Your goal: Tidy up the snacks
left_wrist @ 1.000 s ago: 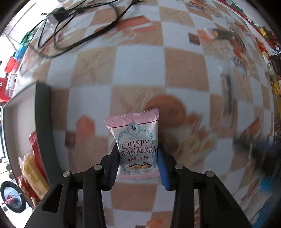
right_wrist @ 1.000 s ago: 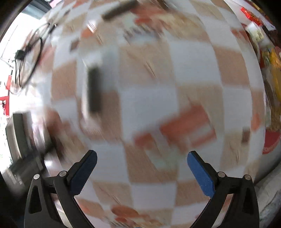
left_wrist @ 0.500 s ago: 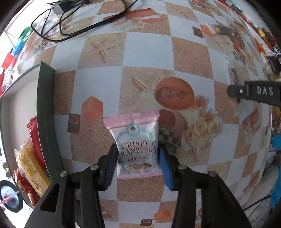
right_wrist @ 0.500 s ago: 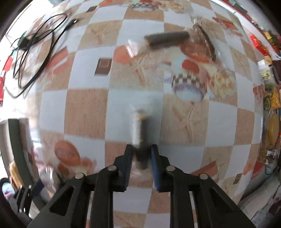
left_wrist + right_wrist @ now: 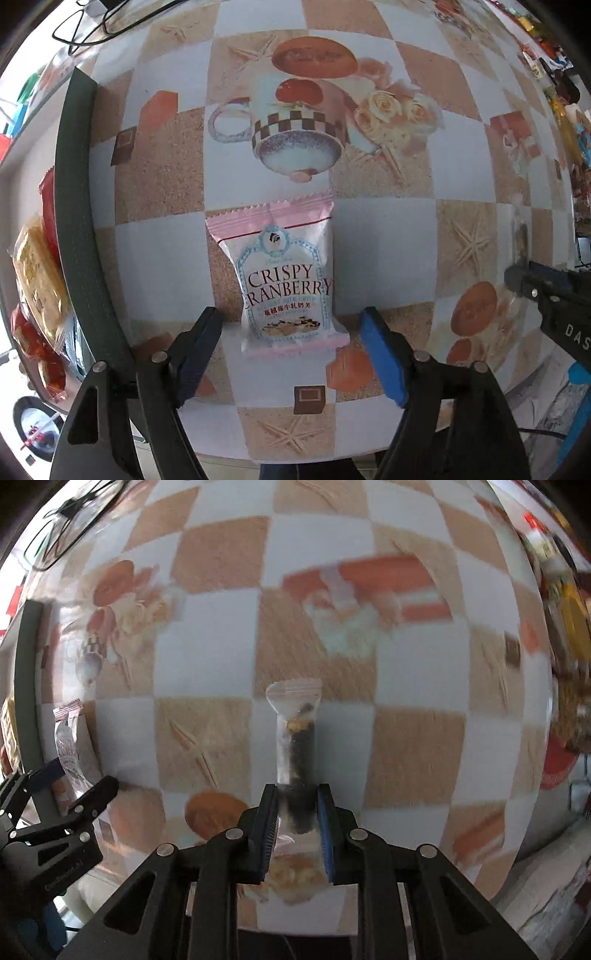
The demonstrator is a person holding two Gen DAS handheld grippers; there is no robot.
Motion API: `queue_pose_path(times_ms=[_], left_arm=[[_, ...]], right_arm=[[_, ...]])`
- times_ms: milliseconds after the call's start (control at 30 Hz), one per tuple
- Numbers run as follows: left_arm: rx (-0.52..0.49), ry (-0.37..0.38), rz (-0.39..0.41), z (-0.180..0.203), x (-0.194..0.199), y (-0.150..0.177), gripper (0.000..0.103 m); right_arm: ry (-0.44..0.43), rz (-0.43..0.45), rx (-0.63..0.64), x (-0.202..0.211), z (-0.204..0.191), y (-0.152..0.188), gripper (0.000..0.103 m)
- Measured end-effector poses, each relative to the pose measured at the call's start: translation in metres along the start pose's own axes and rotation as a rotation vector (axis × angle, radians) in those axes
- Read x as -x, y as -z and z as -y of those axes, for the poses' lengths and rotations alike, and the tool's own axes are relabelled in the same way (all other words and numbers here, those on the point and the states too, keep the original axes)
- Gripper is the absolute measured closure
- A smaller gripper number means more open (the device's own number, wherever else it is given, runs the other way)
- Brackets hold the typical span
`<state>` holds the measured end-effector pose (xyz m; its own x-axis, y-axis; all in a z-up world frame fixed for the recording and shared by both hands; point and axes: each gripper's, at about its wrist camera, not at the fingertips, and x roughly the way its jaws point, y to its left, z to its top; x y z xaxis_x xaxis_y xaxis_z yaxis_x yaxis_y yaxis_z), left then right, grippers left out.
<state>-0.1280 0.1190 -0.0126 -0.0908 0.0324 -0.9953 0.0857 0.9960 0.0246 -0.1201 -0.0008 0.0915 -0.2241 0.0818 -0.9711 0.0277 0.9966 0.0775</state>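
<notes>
A pink Crispy Cranberry packet [image 5: 288, 277] lies flat on the checked tablecloth, beside the dark green tray [image 5: 74, 203]. My left gripper [image 5: 291, 350] points straight down over it. Its jaws are opening, the packet's lower end lies between them, and the pads stand clear of it. In the right wrist view the packet [image 5: 70, 746] and the left gripper [image 5: 72, 781] show at the far left. My right gripper [image 5: 297, 823] holds a clear wrapper with a dark snack bar [image 5: 299, 749] above the table. Its jaws are easing open, but the pads still press the wrapper.
The tray holds a yellow packet [image 5: 37, 277] and red packets [image 5: 48, 199]. Black cables [image 5: 92, 22] lie at the far left corner. A pile of other snacks [image 5: 569, 627] lines the right side. The table's near edge runs just below both grippers.
The left gripper carried the pink packet toward the near edge beside the tray and let it go. The right gripper shut on the dark bar and lifted it toward the left.
</notes>
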Motion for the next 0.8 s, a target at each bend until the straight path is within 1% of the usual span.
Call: queue_pose_path(times_ms=[33,67,100,133,200,300,333,367,433,500,533,567,600,633,667,733,767,800], left_arm=[[-0.007,-0.002,-0.001,0.000,0.000,0.000,0.023],[-0.011,-0.002,0.001,0.000,0.000,0.004,0.023],[-0.010,-0.002,0.005,0.001,0.001,0.004,0.023],[-0.004,0.000,0.007,0.006,0.003,0.000,0.023],[0.018,0.012,0.007,0.004,0.003,0.000,0.022],[0.057,0.041,0.008,-0.019,0.001,-0.018,0.019],[0.071,0.056,0.006,-0.031,0.001,-0.023,0.016],[0.078,0.066,0.003,-0.037,0.001,-0.026,0.013],[0.081,0.051,-0.001,-0.042,-0.001,-0.030,0.013],[0.065,0.017,0.000,-0.043,-0.003,-0.032,0.012],[0.054,0.011,0.003,-0.043,-0.004,-0.032,0.009],[0.047,0.008,0.004,-0.044,-0.005,-0.033,0.003],[0.039,0.002,-0.019,-0.044,-0.010,-0.033,0.000],[0.041,0.002,-0.025,-0.044,-0.011,-0.031,0.000],[0.050,0.000,-0.015,-0.045,-0.009,-0.030,0.000],[0.056,0.002,-0.019,-0.048,-0.009,-0.030,0.000],[0.056,0.002,-0.022,-0.049,-0.008,-0.031,0.000],[0.057,0.004,-0.027,-0.050,-0.006,-0.030,0.000]], right_arm=[[-0.002,-0.007,-0.021,-0.001,0.003,0.003,0.033],[0.003,-0.005,-0.040,-0.004,0.008,0.006,0.018],[0.009,0.014,-0.050,-0.001,0.017,0.009,0.012],[0.017,0.030,-0.047,0.002,0.019,0.009,0.012],[0.026,0.024,-0.026,0.004,0.022,0.009,0.012],[0.021,0.002,-0.042,0.000,0.020,-0.001,0.012],[0.015,-0.006,-0.060,-0.005,0.017,-0.011,0.012],[0.009,-0.013,-0.079,-0.005,0.021,-0.017,0.012],[0.010,-0.024,-0.095,-0.008,0.026,-0.019,0.012],[0.027,-0.032,-0.084,-0.011,0.030,-0.020,0.012],[0.036,-0.034,-0.077,-0.013,0.029,-0.021,0.012],[0.042,-0.035,-0.076,-0.013,0.035,-0.020,0.012],[0.045,-0.036,-0.078,-0.014,0.036,-0.019,0.012],[0.040,-0.039,-0.086,-0.015,0.037,-0.019,0.012],[0.032,-0.041,-0.090,-0.010,0.053,-0.022,0.012],[0.025,-0.041,-0.092,-0.010,0.054,-0.022,0.012],[0.023,-0.038,-0.089,-0.016,0.055,-0.016,0.012],[0.024,-0.037,-0.084,-0.025,0.049,-0.013,0.010]])
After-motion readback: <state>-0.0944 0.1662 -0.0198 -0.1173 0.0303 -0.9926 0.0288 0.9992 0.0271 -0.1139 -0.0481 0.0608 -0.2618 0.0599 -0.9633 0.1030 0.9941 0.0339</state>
